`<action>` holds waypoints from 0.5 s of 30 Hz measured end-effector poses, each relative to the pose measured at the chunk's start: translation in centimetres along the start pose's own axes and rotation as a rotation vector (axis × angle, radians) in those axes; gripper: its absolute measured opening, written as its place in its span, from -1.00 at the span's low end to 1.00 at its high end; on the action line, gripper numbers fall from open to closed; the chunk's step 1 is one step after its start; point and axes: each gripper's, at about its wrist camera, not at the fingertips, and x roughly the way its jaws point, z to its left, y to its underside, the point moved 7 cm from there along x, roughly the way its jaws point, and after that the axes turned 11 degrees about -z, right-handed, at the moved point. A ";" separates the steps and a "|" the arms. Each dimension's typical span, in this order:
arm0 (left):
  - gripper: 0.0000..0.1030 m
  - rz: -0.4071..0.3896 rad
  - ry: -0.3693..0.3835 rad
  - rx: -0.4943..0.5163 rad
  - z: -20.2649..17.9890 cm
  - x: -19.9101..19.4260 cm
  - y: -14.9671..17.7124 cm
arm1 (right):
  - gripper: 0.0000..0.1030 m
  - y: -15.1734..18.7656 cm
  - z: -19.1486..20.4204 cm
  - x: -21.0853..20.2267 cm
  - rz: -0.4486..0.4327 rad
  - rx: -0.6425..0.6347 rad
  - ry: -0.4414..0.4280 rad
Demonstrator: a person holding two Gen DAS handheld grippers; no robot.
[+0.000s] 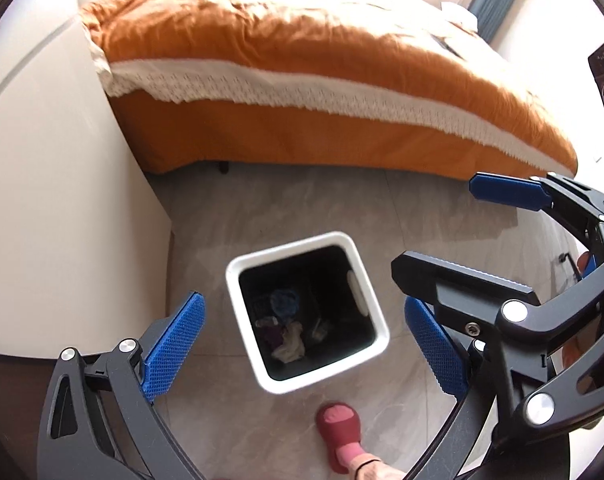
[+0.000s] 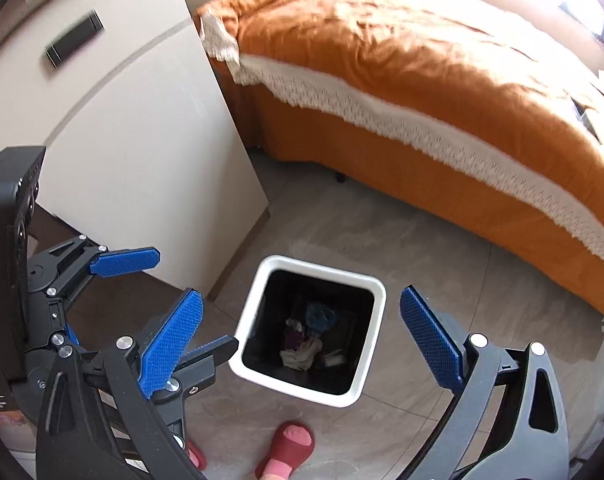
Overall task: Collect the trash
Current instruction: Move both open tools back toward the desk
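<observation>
Both tongs hang spread wide and empty above a white square bin [image 1: 365, 350] on the grey floor [image 1: 441, 220] — the left tongs [image 1: 302, 344] frame it on either side, and the right tongs [image 2: 302, 340] do too. Crumpled trash [image 2: 305, 340] lies at the bin's dark bottom. Beyond it stands an orange-covered bed [image 1: 302, 60]; nearer — a foot in a red slipper [image 1: 339, 428].

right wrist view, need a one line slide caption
Both grippers, right and left, open above a white bin holding trash beside an orange bed.
</observation>
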 end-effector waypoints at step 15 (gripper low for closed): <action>0.91 -0.189 -0.096 -0.012 2.8 -17.5 -6.1 | 0.92 -9.0 7.8 -13.3 -0.216 -0.018 -0.014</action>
